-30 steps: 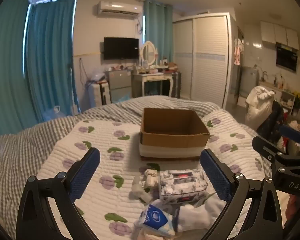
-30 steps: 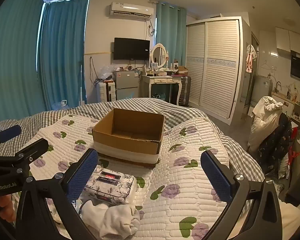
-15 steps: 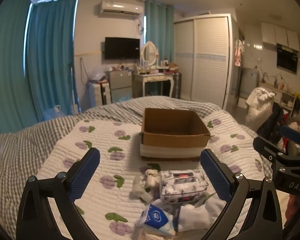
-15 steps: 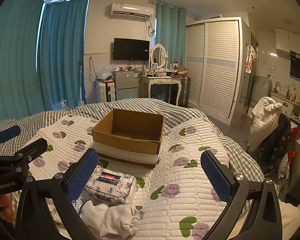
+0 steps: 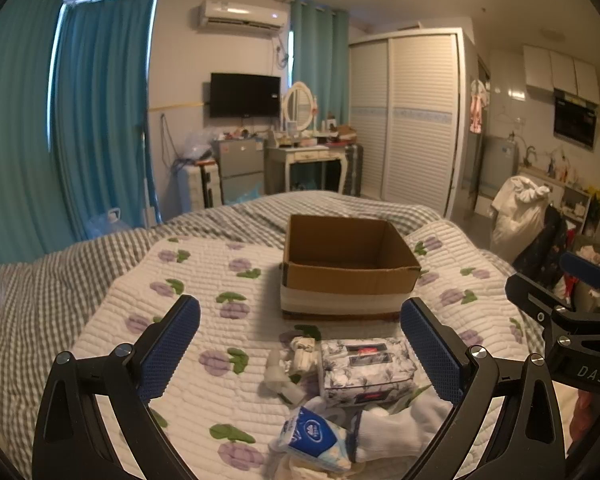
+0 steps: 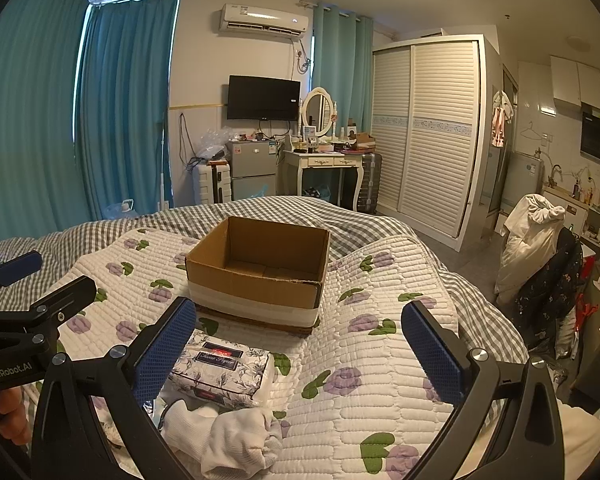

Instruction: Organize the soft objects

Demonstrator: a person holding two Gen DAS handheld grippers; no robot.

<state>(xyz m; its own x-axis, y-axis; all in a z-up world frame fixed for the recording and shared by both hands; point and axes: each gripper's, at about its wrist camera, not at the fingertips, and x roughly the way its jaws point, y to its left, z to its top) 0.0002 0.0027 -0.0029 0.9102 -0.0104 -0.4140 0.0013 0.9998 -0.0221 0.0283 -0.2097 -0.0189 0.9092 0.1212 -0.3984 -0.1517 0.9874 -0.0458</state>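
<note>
A: What has changed in the last second?

B: Almost nothing. The left gripper (image 5: 300, 354) and the right gripper (image 6: 300, 354) hover over the near edge of the bed (image 5: 32, 300) as before, both with fingers spread wide apart and nothing between them.

A: So no pick has started?

B: I judge not. Nearest the left gripper lie a small blue tissue packet (image 5: 314, 438) and a white sock (image 5: 396, 426), touching each other. Just beyond them sits the floral tissue pack (image 5: 366, 368), with a few small white items (image 5: 296, 364) beside it that I cannot identify.

A: And where do they go?

B: Probably into the cardboard box (image 5: 350, 264), which stands farther out, around the middle of the floral quilt (image 5: 204, 276). It looks empty. In the right wrist view the sock (image 6: 236, 434) lies crumpled near the left finger, against the tissue pack (image 6: 222, 368).

A: Meaning?

B: The sorting looks unstarted; every soft thing sits outside the box.
</note>
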